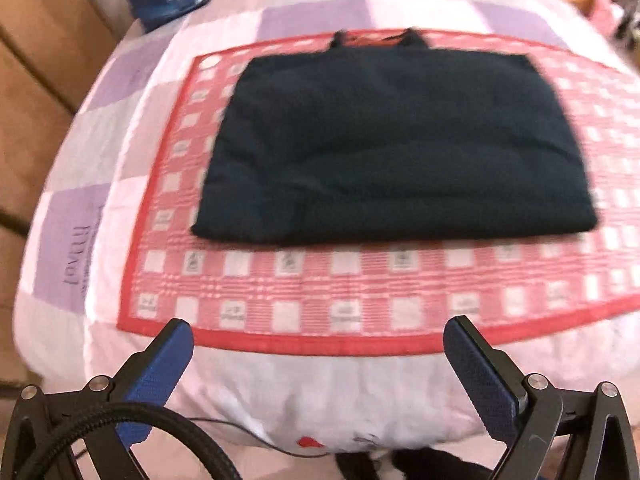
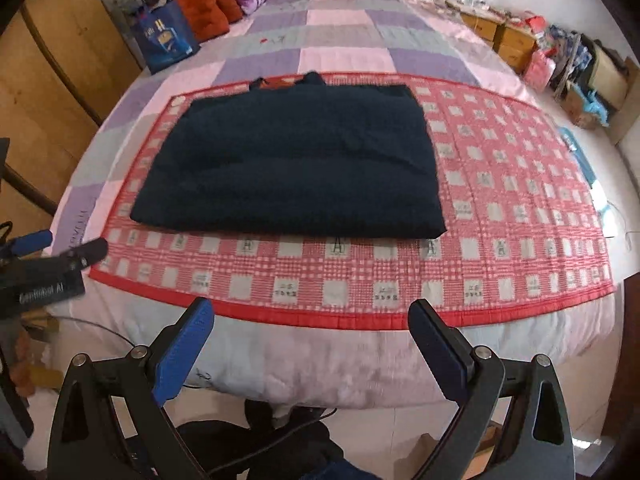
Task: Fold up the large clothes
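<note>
Both my left tongs (image 1: 318,346) and right tongs (image 2: 311,326) hang open and empty short of the dark navy knitted garment (image 2: 292,168), folded on the red-checked quilted mat (image 2: 520,200); soft, probably thick, best pinched at its near corners.
</note>
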{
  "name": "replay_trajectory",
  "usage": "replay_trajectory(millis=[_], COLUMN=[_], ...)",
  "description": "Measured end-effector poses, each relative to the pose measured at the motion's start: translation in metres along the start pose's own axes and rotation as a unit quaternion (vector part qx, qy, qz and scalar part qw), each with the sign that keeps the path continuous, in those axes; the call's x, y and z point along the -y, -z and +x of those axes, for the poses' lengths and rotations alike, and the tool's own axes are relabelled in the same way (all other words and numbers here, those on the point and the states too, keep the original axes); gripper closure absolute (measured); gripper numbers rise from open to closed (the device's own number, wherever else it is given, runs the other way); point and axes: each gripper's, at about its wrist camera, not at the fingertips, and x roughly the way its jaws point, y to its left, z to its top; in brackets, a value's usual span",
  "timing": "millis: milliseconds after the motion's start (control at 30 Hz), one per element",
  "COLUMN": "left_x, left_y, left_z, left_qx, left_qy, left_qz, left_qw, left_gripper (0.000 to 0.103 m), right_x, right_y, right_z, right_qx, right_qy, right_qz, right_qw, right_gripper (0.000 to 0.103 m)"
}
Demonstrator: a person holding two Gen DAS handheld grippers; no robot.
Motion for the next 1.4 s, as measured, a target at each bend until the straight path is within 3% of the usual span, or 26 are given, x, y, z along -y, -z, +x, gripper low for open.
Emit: replay_trajectory(millis=[233, 367, 700, 1400], left_x=[-0.010, -0.011, -0.006, 0.012], left_y=[0.009, 0.014, 0.023, 0.008], left_z=[-0.044, -0.059, -0.075, -0.094], left_qx=[0.011, 0.017, 0.018, 0.031], left_qy=[0.034, 0.032, 0.048, 0.047], left_qz=[-0.014, -0.015, -0.007, -0.002], left_qw=[0.9993, 0.9992, 0.9987, 0.9984], left_gripper=[0.000, 0.000, 0.000, 0.000], right_x=[-0.016, -0.017, -0.020, -0.020], right_y=[0.002, 0.006, 0.018, 0.001], right_z=[-0.055, -0.077, -0.094, -0.116], right_qx=[0.014, 0.016, 0.003, 0.024], right_qy=[0.026, 0.033, 0.037, 0.034], right_qz=[0.038, 0.063, 0.085, 0.076], right_qw=[0.999, 0.997, 0.996, 0.996], right_gripper=[0.003, 0.003, 0.003, 0.003])
